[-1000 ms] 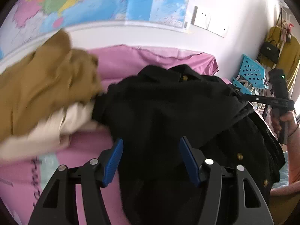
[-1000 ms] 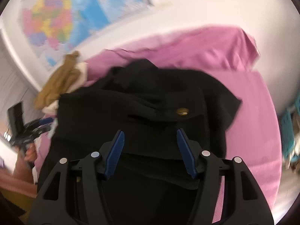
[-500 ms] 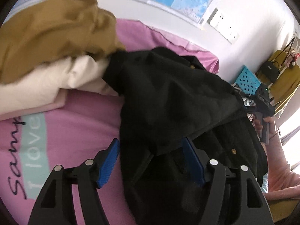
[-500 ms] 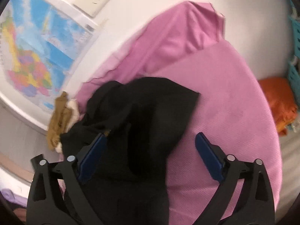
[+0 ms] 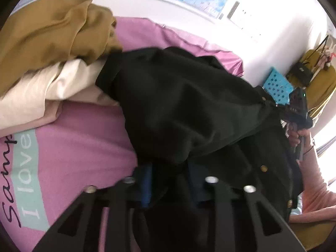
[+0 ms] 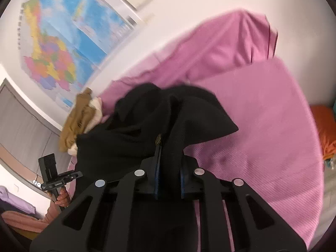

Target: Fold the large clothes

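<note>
A pink bedspread (image 5: 69,147) is covering the bed under a wall map (image 6: 63,42). Through the left wrist camera, we are pinching the near edge of the black coat (image 5: 184,109) with our left gripper (image 5: 170,180), its blue pads nearly together on the cloth; the coat is lying across the bed's middle, beside a mustard garment (image 5: 52,31) and a cream one (image 5: 42,92) at far left. Through the right wrist camera, our right gripper (image 6: 169,178) is clamping a bunched fold of the coat (image 6: 147,130), pads narrowly apart around it, pink spread (image 6: 262,126) lying bare to the right.
</note>
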Motion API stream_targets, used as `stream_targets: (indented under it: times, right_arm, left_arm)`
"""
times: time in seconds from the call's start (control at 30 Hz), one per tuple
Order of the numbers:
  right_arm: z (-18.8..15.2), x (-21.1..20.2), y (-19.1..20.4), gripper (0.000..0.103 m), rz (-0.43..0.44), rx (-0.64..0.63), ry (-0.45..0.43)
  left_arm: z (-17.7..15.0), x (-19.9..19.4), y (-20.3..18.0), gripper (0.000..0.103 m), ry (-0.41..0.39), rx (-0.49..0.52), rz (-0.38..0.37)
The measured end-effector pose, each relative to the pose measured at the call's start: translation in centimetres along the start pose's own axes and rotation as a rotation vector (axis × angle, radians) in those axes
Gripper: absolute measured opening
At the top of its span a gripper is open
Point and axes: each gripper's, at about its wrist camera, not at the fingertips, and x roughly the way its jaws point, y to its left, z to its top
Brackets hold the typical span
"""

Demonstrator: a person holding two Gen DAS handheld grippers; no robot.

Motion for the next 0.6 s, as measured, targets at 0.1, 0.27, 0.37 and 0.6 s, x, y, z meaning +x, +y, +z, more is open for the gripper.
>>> stream_targets:
  times: [0.1, 0.27, 0.37, 0.6]
  right_arm:
    - [0.2, -2.9, 0.4, 0.01, -0.003, 0.006, -0.078]
    - [-0.7, -6.0, -0.2, 0.01, -0.028, 0.026, -0.14]
    - [-1.2, -3.6, -1.1, 0.011, -0.089, 0.048, -0.059]
    - [-1.5, -2.0, -2.1, 0.061, -0.183, 0.094, -0.016]
  left_arm:
    - [0.6, -0.4, -0.8, 0.021, -0.023, 0.021, -0.016]
    - [2.1, -0.4, -2.5, 0.02, -0.05, 0.053, -0.058]
    - [2.2, 0.4, -2.1, 0.02, -0.026, 0.058, -0.034]
    - [0.8, 0.1, -1.0, 0.028, -0.004, 0.065, 0.057]
